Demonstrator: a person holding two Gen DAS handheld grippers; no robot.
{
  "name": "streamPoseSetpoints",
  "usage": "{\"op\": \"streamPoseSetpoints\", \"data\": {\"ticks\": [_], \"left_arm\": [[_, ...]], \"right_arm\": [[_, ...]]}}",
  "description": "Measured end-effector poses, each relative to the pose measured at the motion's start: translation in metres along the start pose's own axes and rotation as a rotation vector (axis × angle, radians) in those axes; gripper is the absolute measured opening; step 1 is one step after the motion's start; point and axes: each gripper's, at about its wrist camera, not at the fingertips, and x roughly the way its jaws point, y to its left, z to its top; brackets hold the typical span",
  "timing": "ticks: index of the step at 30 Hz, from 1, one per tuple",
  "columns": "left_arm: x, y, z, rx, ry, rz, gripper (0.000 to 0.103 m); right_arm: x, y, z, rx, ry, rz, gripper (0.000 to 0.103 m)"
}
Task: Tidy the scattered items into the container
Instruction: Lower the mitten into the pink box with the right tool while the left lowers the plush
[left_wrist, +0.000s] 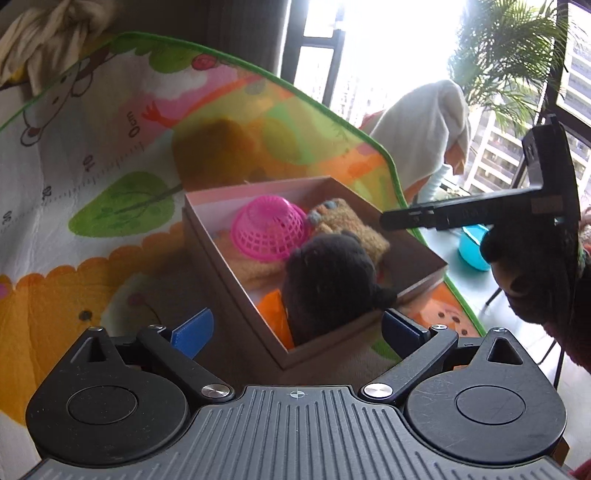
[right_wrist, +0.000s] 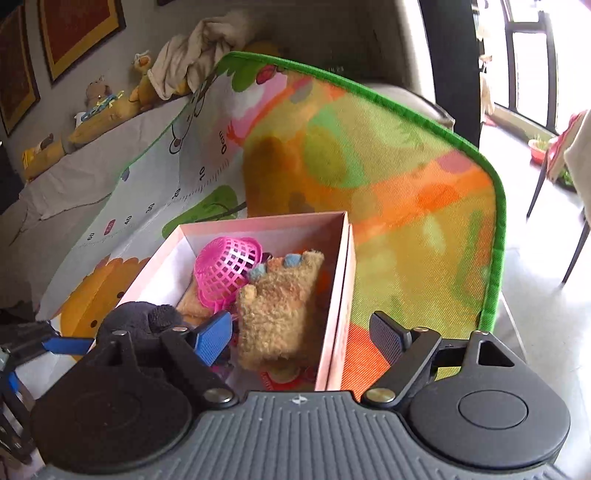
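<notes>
A pale pink cardboard box (left_wrist: 236, 288) stands on a colourful play mat (left_wrist: 92, 155). Inside lie a pink plastic mesh basket (left_wrist: 269, 230), a tan fuzzy plush (left_wrist: 347, 221), a black plush (left_wrist: 328, 284) and an orange item (left_wrist: 273, 317). My left gripper (left_wrist: 295, 328) is open and empty, above the box's near corner. In the right wrist view the box (right_wrist: 338, 280) holds the basket (right_wrist: 227, 271), the tan plush (right_wrist: 280, 310) and the black plush (right_wrist: 140, 319). My right gripper (right_wrist: 303, 336) is open and empty over the box's near end.
The right gripper's black body (left_wrist: 480, 212) hangs at the right of the left wrist view. The mat's green edge (right_wrist: 495, 236) drops to a tiled floor. A sofa with cloth and toys (right_wrist: 110, 107) lies at the left. A chair leg (right_wrist: 576, 251) stands at the right.
</notes>
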Motion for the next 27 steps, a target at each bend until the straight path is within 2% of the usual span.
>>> {"op": "streamPoseSetpoints", "data": {"ticks": [2,4,6,9,15,17,21,23,25,26,27], "left_arm": [[0.01,-0.002,-0.009,-0.002,0.029,-0.005,0.1],[0.019,0.0,-0.012,-0.019,0.035,-0.015,0.1],[0.021,0.002,-0.013,-0.041,0.016,-0.054,0.1],[0.015,0.006,-0.013,-0.06,-0.023,-0.082,0.1],[-0.004,0.031,-0.031,-0.102,-0.059,-0.011,0.1],[-0.014,0.044,-0.036,-0.142,-0.079,0.013,0.1],[-0.034,0.059,-0.045,-0.199,-0.153,0.021,0.1],[-0.044,0.063,-0.05,-0.21,-0.195,0.059,0.101],[-0.053,0.069,-0.057,-0.234,-0.228,0.088,0.102],[-0.055,0.073,-0.06,-0.252,-0.234,0.092,0.102],[-0.057,0.078,-0.062,-0.273,-0.233,0.094,0.102]], "right_arm": [[0.008,0.003,0.0,0.033,0.033,0.028,0.082],[0.014,0.007,0.0,0.064,0.044,0.026,0.091],[0.017,0.017,0.003,0.068,0.043,0.0,0.095],[0.022,0.035,0.006,0.034,0.044,-0.027,0.095],[0.043,0.075,0.011,-0.022,0.064,0.047,0.095],[0.044,0.092,0.014,-0.077,0.037,0.058,0.094],[0.024,0.139,0.016,-0.314,-0.092,-0.066,0.096],[0.009,0.159,0.012,-0.405,-0.108,-0.02,0.1],[0.003,0.179,0.004,-0.483,-0.094,0.021,0.101],[0.003,0.188,0.001,-0.51,-0.078,0.032,0.101],[0.007,0.193,0.0,-0.51,-0.05,0.047,0.095]]}}
